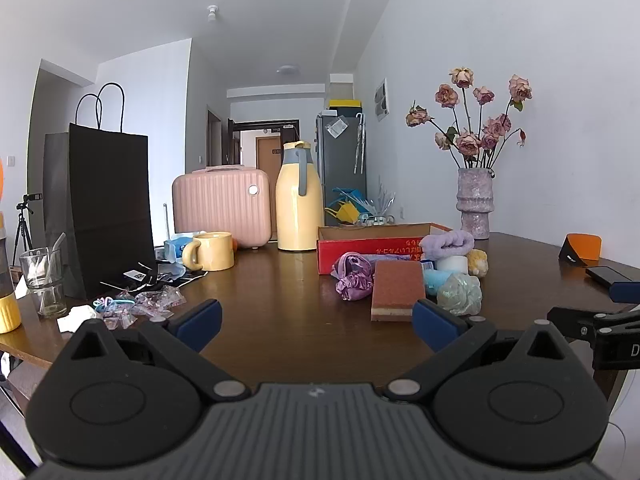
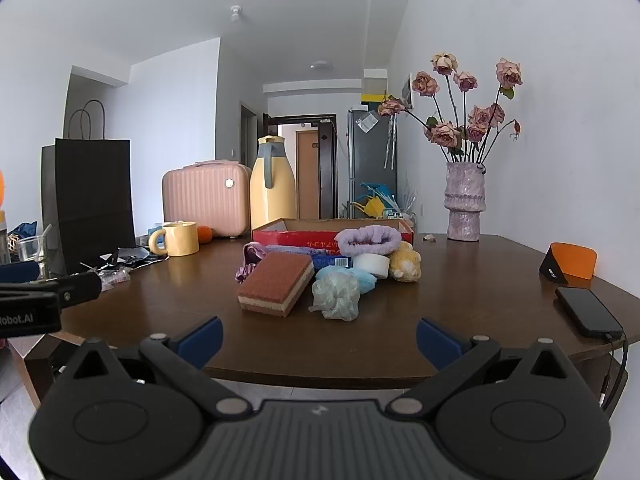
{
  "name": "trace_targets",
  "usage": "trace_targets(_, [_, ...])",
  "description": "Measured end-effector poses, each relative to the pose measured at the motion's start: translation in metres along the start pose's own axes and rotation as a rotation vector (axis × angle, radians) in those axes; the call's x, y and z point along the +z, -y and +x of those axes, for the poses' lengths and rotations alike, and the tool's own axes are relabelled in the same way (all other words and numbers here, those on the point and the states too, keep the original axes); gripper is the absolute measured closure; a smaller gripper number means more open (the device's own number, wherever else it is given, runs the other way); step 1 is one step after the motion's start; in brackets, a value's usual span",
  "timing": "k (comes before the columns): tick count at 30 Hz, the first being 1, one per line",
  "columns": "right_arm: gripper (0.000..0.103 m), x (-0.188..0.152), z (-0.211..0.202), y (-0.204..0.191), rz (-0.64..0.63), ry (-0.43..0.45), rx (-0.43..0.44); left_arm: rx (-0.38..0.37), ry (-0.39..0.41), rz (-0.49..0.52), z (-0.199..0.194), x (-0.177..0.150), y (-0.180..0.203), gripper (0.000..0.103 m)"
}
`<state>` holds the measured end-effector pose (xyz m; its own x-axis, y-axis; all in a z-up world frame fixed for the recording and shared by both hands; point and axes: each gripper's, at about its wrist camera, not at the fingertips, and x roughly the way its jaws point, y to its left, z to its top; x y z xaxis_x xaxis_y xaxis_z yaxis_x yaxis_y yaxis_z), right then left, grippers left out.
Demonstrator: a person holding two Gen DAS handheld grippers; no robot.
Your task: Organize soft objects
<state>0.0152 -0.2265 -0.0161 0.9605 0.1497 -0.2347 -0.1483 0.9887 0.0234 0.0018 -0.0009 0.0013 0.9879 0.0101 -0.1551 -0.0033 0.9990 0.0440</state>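
Both the left gripper (image 1: pixel 316 320) and right gripper (image 2: pixel 319 338) hover at the worktop's near edge, jaws apart and empty. The soft objects cluster mid-worktop, just before the red box (image 2: pixel 296 236). Starting with the nearest sponge (image 2: pixel 276 282) seems wise: approach low and close across its short sides.

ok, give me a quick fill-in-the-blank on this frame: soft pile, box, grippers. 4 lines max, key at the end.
1. The sponge has a brown top, a pale middle layer and lies on the ____.
2. Behind the soft pile stands an open cardboard box whose outer wall is ____.
3. The left gripper and the right gripper both have their jaws ____.
4. The dried roses stand in a ____ by the wall.

Missing words: table; red; open; vase
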Motion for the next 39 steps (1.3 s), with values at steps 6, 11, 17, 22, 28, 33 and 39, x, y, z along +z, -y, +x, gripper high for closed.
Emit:
trace_targets(6, [0.000,0.0010,0.0005,-0.0002,-0.001,-0.002,-0.002,-0.001,0.005,0.003,0.0000,-0.0003,0.0001,0.000])
trace_targets(11, [0.000,0.0008,0.0010,-0.0005,-0.003,-0.002,0.001,-0.001,0.005,0.003,0.0001,0.0000,-0.0001,0.000])
trace_targets(17, [0.000,0.0004,0.0011,-0.0006,-0.001,-0.005,0.001,-0.002,0.002,0.003,0.0002,-0.0004,-0.0007,0.000])
trace_targets(22, [0.000,-0.0003,0.0011,-0.0010,-0.001,-0.006,-0.001,-0.004,0.002,0.004,0.0003,-0.0001,-0.0008,0.000])
trace_targets(28, [0.000,-0.0006,0.0010,-0.0009,-0.002,-0.007,-0.003,-0.001,0.003,0.004,0.0000,-0.0004,-0.0003,0.000])
trace_targets(33, [0.000,-0.0012,0.0008,-0.0005,0.000,-0.008,-0.003,-0.001,0.003,0.004,0.0004,-0.0009,-0.0003,0.000])
trace_targets(39, [0.000,-0.0014,0.0009,-0.0002,0.000,-0.010,-0.003,0.000,0.004,0.005,0.0003,-0.0011,0.0001,0.000])
